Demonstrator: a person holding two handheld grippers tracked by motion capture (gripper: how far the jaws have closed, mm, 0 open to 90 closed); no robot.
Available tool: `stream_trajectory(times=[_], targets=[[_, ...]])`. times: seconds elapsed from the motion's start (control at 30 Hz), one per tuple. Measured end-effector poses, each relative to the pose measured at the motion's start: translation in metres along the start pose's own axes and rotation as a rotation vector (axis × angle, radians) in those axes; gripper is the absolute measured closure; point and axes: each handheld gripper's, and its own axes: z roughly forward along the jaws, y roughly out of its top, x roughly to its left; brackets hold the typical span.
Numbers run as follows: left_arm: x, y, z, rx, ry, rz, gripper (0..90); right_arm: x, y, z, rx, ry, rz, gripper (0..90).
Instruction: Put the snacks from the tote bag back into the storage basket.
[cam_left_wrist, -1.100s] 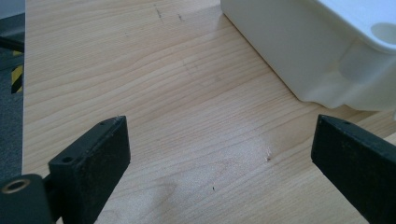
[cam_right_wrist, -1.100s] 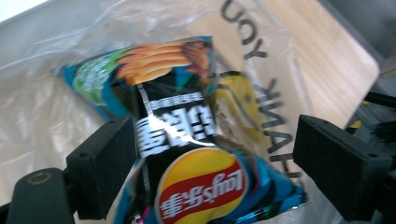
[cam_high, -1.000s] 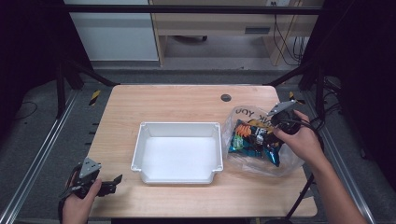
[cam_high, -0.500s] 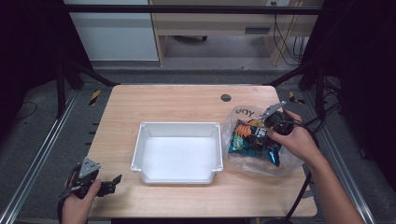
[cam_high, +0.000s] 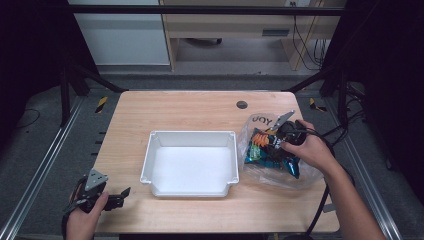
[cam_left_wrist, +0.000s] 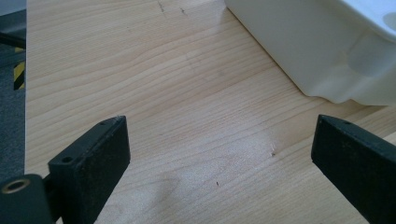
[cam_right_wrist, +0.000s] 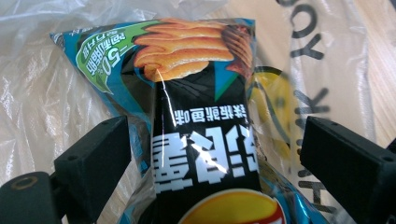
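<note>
A blue and black chip packet (cam_right_wrist: 205, 116) lies inside a clear plastic bag (cam_high: 257, 122) on the right of the wooden table. My right gripper (cam_right_wrist: 215, 154) points down at the chip packet (cam_high: 264, 155), its jaws on either side with gaps showing; they have just been opening and stand open. In the high view the right gripper (cam_high: 272, 145) sits over the bag under the person's hand. A white tray (cam_high: 190, 136) stands empty mid-table. My left gripper (cam_high: 124, 193) rests at the front left corner, open over bare wood (cam_left_wrist: 219, 154), with the tray's corner (cam_left_wrist: 327, 56) ahead.
A dark round hole (cam_high: 242, 105) sits in the tabletop behind the bag. A black cable (cam_high: 320, 210) trails from the right gripper off the front right edge. Metal rails (cam_high: 45, 165) run along the table's left side.
The right hand has moved left and down onto the plastic bag, tipping the gripper toward the chip packet. The left hand and the tray have stayed put.
</note>
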Motion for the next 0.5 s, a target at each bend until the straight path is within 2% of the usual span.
stream_trajectory(times=[0.27,0.5], targets=[[0.004,-0.002,-0.001,0.000,0.008,-0.023,4.1,-0.001,0.000,0.010,0.027,0.016,-0.023,8.7],[0.002,-0.002,0.000,0.006,0.006,-0.011,4.1,-0.003,0.001,0.019,0.045,0.026,-0.024,8.5]])
